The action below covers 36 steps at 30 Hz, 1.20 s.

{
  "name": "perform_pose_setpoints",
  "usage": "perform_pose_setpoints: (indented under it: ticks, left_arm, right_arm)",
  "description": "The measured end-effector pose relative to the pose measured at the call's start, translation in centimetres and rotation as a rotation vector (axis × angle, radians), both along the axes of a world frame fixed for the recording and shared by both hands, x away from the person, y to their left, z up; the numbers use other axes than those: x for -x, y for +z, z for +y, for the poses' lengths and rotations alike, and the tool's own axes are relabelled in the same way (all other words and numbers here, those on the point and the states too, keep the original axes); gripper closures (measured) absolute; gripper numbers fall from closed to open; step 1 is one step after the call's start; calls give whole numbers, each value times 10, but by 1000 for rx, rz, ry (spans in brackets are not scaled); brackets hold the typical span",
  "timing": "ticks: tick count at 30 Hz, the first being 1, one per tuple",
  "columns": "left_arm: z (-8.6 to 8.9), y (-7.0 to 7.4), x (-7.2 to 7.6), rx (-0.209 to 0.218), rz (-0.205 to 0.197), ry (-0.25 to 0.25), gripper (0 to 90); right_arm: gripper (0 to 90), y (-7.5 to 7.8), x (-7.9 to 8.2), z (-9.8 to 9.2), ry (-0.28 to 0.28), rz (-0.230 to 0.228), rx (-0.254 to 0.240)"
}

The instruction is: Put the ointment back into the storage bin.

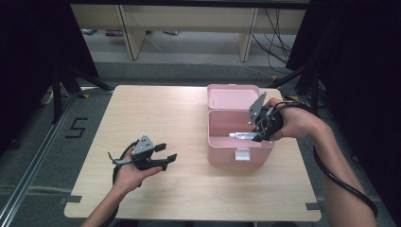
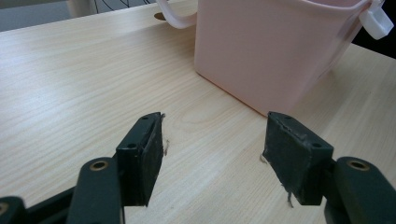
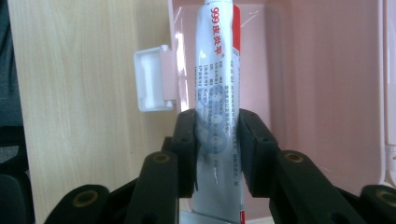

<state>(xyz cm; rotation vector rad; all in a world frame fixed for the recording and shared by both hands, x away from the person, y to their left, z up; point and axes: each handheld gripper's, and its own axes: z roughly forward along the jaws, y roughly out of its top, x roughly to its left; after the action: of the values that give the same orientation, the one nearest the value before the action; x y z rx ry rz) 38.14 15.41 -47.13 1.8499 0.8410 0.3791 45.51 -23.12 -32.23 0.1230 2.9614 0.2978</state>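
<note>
Inside the pink box (image 3: 327,93), white red-printed tube (image 3: 217,93) clamped by right gripper (image 3: 217,154) fingers, left gripper (image 2: 212,154) wide.

High view: we look forward and down from above the near edge of the table (image 1: 189,184), taking in its whole top. Left gripper view: we sit low and close, facing the pink box (image 2: 275,51) side-on. Right gripper view: we peer closely into that shared box.

"999" on tube (image 3: 217,93); floor "5" (image 1: 77,127)
</note>
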Motion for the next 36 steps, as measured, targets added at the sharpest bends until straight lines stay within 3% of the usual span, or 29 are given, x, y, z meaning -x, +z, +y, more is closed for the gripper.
perform_pose_setpoints:
  ticks: [1, 4, 5, 7, 10, 14, 16, 20, 22, 23, 24, 25, 26, 29, 31, 32, 35, 36]
  left_arm:
    - [0, 0, 0, -1, 0, 0, 368]
    - [1, -1, 0, 2, 0, 0, 368]
    - [1, -1, 0, 0, 0, -1, 368]
    - [1, -1, 0, 0, 0, 0, 368]
    - [1, -1, 0, 2, 0, 0, 368]
    - [0, -1, 0, 1, 0, -1, 368]
    - [0, -2, 0, 6, 1, -5, 368]
    - [1, -2, -1, 5, 1, -5, 368]
    - [2, -2, 0, 2, 1, 0, 368]
    - [2, -1, 0, 1, 1, 3, 368]
    - [2, -1, 0, 0, 0, 1, 368]
    - [2, -1, 0, 0, 0, 1, 368]
    - [2, -2, 0, -1, 1, 2, 368]
    - [2, -2, 0, 6, 2, -6, 368]
    - [2, -3, 0, 6, 2, -6, 368]
    - [2, -3, 0, 6, 3, -5, 368]
    - [1, -3, -1, 6, 3, -5, 368]
    - [1, -2, 0, -3, 4, 0, 368]
  right_arm:
    - [711, 0, 1, 0, -30, 13, 12]
    - [711, -1, -5, 0, 25, 4, 0]
    - [710, -1, -4, 0, 10, 18, -4]
    - [710, -2, -7, 0, 31, 10, 3]
    - [710, -4, -5, 0, -24, 30, 17]
    - [710, -7, -10, 1, 12, 35, 29]
    - [710, -8, -8, 1, -30, 46, 34]
    - [710, -10, -13, 2, 8, 45, 40]
    - [710, -10, -12, 2, -23, 50, 46]
    - [710, -11, -15, 3, 9, 51, 39]
    - [710, -11, -13, 2, -32, 64, 47]
    - [710, -11, -13, 2, -32, 64, 47]
    - [710, -12, -15, 3, -6, 53, 46]
    - [710, -14, -15, 4, -22, 65, 55]
    - [710, -15, -18, 5, 26, 65, 61]
    - [710, -16, -18, 5, 7, 64, 62]
    - [710, -18, -20, 6, 21, 67, 66]
    - [710, -18, -18, 6, -10, 72, 66]
